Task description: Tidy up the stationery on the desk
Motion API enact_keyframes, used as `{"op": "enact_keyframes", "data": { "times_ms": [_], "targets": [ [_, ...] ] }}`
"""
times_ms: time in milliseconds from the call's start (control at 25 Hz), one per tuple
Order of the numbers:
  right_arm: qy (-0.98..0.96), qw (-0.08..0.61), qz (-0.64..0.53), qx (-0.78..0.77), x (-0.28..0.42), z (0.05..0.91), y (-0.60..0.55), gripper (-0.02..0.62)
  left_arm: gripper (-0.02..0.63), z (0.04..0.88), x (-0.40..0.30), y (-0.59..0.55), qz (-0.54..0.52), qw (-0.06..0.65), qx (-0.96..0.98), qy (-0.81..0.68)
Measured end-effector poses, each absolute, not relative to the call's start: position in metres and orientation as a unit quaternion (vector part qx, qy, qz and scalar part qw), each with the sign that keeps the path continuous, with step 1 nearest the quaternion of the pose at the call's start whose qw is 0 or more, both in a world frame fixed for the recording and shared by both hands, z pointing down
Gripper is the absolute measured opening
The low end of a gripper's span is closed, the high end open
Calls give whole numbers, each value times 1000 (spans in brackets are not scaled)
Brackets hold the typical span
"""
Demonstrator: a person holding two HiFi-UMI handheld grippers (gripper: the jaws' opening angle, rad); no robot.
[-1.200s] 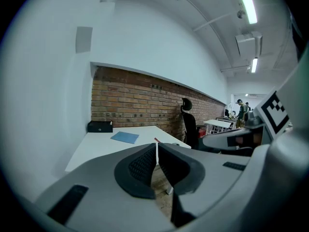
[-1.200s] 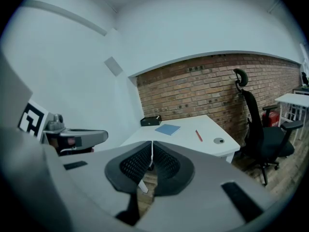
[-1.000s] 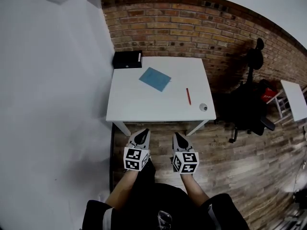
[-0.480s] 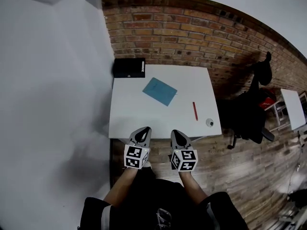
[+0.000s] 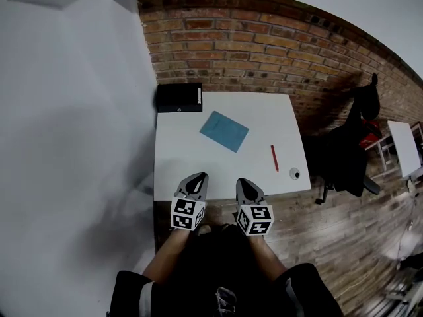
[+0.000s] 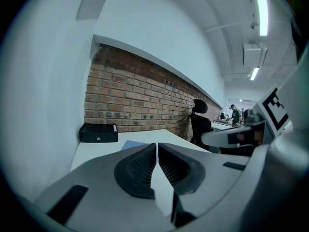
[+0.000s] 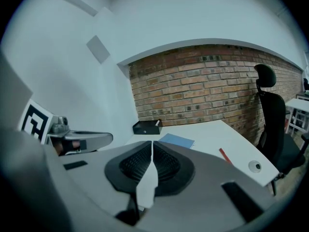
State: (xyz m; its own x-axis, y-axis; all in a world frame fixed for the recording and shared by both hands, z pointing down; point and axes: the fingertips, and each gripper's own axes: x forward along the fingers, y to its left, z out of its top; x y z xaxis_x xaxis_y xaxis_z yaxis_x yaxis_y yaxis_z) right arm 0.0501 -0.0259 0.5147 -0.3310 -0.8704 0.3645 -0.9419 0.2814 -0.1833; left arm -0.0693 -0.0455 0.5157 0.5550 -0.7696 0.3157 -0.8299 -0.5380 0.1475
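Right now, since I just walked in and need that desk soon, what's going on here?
A person stands at the near edge of the white desk with the left gripper and the right gripper both shut and empty. Nothing has been picked up. A blue notebook, a red pen and a small round item lie on the desk, and a black box sits at its far left corner.

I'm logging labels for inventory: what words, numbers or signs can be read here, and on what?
No legible words or numbers anywhere.
Black box: small pale mark on its front, too small to read.
Blue notebook: no print visible.
Left gripper, right gripper: square markers on their cubes, not text.
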Motion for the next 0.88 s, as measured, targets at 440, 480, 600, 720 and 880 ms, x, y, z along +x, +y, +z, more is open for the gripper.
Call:
{"op": "enact_keyframes", "data": {
  "times_ms": [440,480,600,720,880],
  "targets": [
    [-790,90,194,575,58,530,-64,25,25,537,-58,-80,134,136,879,-437],
    [-790,90,197,573,58,533,-69,25,25,539,-57,-84,137,135,879,-436],
    [-792,90,202,569,57,539,-90,25,26,544,-54,-103,144,135,880,-432],
    [-794,94,203,565,56,544,-113,25,26,551,-51,-122,148,140,880,-429],
    [-797,105,204,559,58,551,-145,25,25,562,-45,-148,155,156,878,-424]
  ]
}}
